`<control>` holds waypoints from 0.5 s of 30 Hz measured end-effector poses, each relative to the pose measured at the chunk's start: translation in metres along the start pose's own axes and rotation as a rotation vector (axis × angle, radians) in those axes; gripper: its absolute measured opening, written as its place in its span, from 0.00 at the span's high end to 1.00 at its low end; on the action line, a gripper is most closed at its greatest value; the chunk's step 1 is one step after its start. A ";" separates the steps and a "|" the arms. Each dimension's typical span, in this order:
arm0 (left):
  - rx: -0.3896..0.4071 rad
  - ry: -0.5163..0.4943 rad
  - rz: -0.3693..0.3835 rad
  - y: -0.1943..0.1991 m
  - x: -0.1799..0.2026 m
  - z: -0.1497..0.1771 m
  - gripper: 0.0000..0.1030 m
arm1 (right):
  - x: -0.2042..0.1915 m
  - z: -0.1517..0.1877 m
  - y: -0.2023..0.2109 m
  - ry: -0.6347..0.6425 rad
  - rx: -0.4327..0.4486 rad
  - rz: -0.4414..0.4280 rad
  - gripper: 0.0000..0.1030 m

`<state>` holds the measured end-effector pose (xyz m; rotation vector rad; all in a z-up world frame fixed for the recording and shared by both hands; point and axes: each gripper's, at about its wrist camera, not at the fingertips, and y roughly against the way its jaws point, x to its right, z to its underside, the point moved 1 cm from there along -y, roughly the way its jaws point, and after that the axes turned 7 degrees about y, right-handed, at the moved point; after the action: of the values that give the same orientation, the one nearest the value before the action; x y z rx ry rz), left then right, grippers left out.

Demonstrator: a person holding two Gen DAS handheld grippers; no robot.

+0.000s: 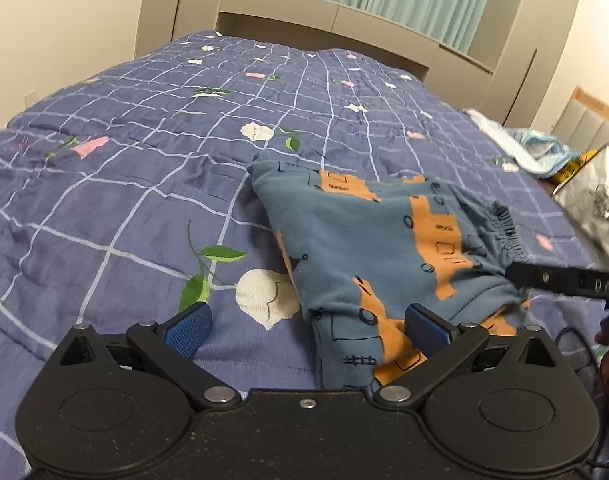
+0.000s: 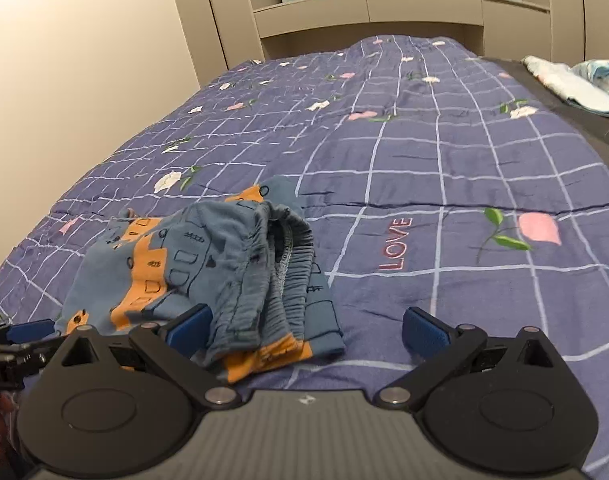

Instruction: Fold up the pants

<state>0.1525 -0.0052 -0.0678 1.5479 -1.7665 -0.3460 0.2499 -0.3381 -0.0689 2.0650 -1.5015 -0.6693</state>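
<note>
So the pants (image 1: 384, 248) are seen bunched in a loose heap on the bed (image 1: 144, 184), which is covered with a purple-blue checked quilt printed with flowers. In the left wrist view they sit at center right of the frame, blue with orange patches, and the gathered elastic waistband (image 1: 504, 232) is turned toward the right edge. In the right wrist view the same heap is found at lower left of center, waistband folds stacked on top.

The left hand-held gripper (image 1: 304, 330) is spread wide, nothing pinched between its blue pads (image 1: 188, 328); the right-side pad is just touching or overlapping the near edge of the fabric, hard to say which. The right hand-held gripper (image 2: 304, 328) is also held wide apart, and its left-side pad is pressed up against the near side of the heap while the other pad is over bare quilt.

A word "LOVE" (image 2: 396, 246) is stitched on the quilt just right of the pants. A light blue bundle of cloth (image 2: 576, 80) is left at the upper right, well apart. A tan headboard (image 2: 368, 12) is seen along the top of the frame.
</note>
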 end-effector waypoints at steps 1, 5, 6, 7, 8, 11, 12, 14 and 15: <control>0.000 0.024 0.013 0.001 -0.003 -0.002 0.01 | -0.001 0.001 0.004 0.005 0.009 0.003 0.00; -0.009 0.095 0.021 -0.004 -0.010 -0.015 0.01 | -0.008 -0.004 0.009 0.026 0.006 -0.012 0.00; -0.005 0.100 0.017 -0.007 -0.010 -0.018 0.01 | -0.012 -0.007 0.008 0.019 0.006 -0.022 0.00; -0.001 0.101 0.013 -0.009 -0.010 -0.021 0.01 | -0.015 -0.009 0.007 0.010 0.004 -0.037 0.00; -0.001 0.102 0.004 -0.013 -0.010 -0.024 0.01 | -0.021 -0.012 0.005 0.009 -0.006 -0.055 0.00; -0.027 0.117 -0.013 -0.024 -0.010 -0.031 0.01 | -0.044 -0.014 -0.007 0.059 -0.070 -0.019 0.00; -0.030 0.121 -0.013 -0.025 -0.010 -0.033 0.01 | -0.048 -0.013 -0.010 0.076 -0.089 0.000 0.00; -0.026 0.123 -0.012 -0.026 -0.010 -0.036 0.01 | -0.054 -0.008 -0.012 0.095 -0.124 0.021 0.00; -0.022 0.124 -0.008 -0.026 -0.010 -0.036 0.01 | -0.053 -0.006 -0.011 0.088 -0.130 0.021 0.00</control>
<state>0.1964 0.0082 -0.0635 1.5278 -1.6558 -0.2670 0.2467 -0.2836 -0.0662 1.9534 -1.3914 -0.6426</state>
